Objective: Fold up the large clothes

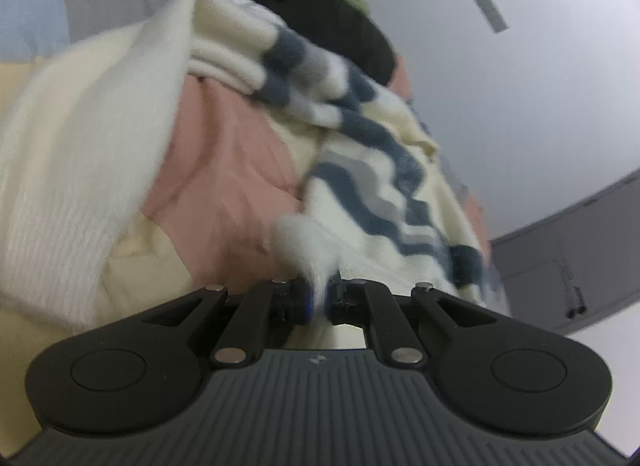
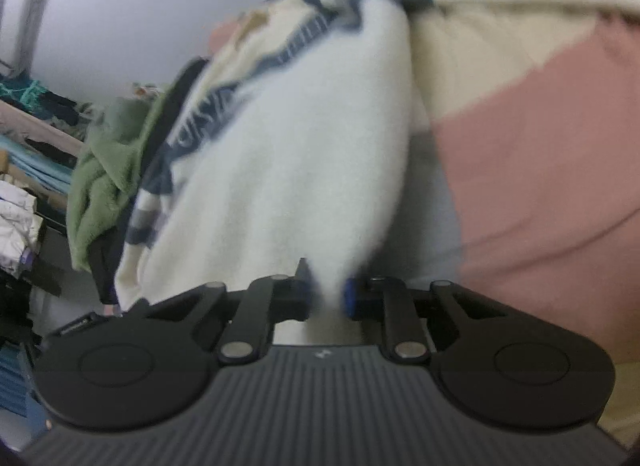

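A cream knit sweater (image 1: 360,137) with blue and grey wavy stripes hangs and bunches over a bed. In the left wrist view a tuft of its white edge runs down into my left gripper (image 1: 320,298), whose jaws are shut on it. A ribbed cream part (image 1: 80,169) drapes at the left. In the right wrist view the sweater (image 2: 288,153) fills the middle, blurred, and narrows to a fold pinched between the blue pads of my right gripper (image 2: 326,298), which is shut on it.
A pink and cream quilt (image 1: 224,153) (image 2: 540,169) lies under the sweater. A green fleece (image 2: 104,169) and a black garment (image 1: 340,21) are piled behind it. A grey cabinet (image 1: 580,258) stands by the white wall. Cluttered shelves (image 2: 20,205) are at the far left.
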A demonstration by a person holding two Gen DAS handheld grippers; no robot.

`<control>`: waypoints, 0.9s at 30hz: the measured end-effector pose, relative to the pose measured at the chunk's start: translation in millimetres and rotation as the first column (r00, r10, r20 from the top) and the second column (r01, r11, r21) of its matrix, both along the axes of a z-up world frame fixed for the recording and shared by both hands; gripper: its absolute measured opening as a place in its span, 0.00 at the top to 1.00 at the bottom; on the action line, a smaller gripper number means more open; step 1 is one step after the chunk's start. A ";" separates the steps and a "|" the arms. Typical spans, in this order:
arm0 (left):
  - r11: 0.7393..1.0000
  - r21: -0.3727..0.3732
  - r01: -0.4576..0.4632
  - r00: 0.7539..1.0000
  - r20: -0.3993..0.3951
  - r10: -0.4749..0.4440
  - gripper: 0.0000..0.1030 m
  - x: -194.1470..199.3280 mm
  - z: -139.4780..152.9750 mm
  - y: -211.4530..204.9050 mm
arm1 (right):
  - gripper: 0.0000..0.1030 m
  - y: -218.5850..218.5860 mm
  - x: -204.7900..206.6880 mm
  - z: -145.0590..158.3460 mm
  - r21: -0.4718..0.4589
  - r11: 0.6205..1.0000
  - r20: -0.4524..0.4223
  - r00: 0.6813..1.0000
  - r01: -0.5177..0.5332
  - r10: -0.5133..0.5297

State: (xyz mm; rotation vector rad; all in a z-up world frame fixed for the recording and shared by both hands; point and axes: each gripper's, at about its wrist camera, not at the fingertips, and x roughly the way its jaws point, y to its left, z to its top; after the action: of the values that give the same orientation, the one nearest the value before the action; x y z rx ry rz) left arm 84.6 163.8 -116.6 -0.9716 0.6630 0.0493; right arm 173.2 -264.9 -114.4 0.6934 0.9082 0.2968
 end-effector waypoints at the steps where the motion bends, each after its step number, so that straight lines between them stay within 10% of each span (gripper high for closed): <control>1: 1.000 -0.024 0.013 1.000 0.014 -0.013 0.93 -8.8 4.7 -0.9 | 0.83 -3.4 -6.4 9.7 -0.009 1.000 0.037 0.999 0.007 -0.007; 5: 0.986 -0.109 0.126 0.989 0.087 -0.117 0.93 -38.7 27.8 -14.3 | 0.84 -18.1 -37.0 57.9 -0.103 0.992 0.209 0.977 0.065 -0.043; 9: 0.980 -0.003 0.198 0.973 0.120 -0.196 0.93 -65.4 53.8 -40.8 | 0.86 -38.5 -54.6 83.1 -0.147 0.981 0.246 0.965 0.127 -0.088; 18: 0.934 0.229 0.275 0.962 -0.066 -0.267 0.93 -75.9 33.3 -77.5 | 0.86 -47.1 -43.1 25.3 -0.282 0.938 -0.039 0.974 0.204 -0.223; 24: 0.920 0.257 0.296 0.955 -0.115 -0.275 0.92 -69.1 23.9 -81.8 | 0.84 -52.9 -38.8 19.9 -0.258 0.940 -0.042 0.970 0.223 -0.241; 27: 0.916 0.267 0.298 0.954 -0.127 -0.273 0.67 -67.8 25.6 -82.3 | 0.82 -67.8 -51.7 25.7 -0.165 0.939 -0.014 0.951 0.301 -0.308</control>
State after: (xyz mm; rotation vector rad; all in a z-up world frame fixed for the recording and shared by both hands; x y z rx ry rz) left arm 16.8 81.5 -90.9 -0.5909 0.8483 -0.0708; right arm 121.5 -332.7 -88.7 0.6798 0.8376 -0.0670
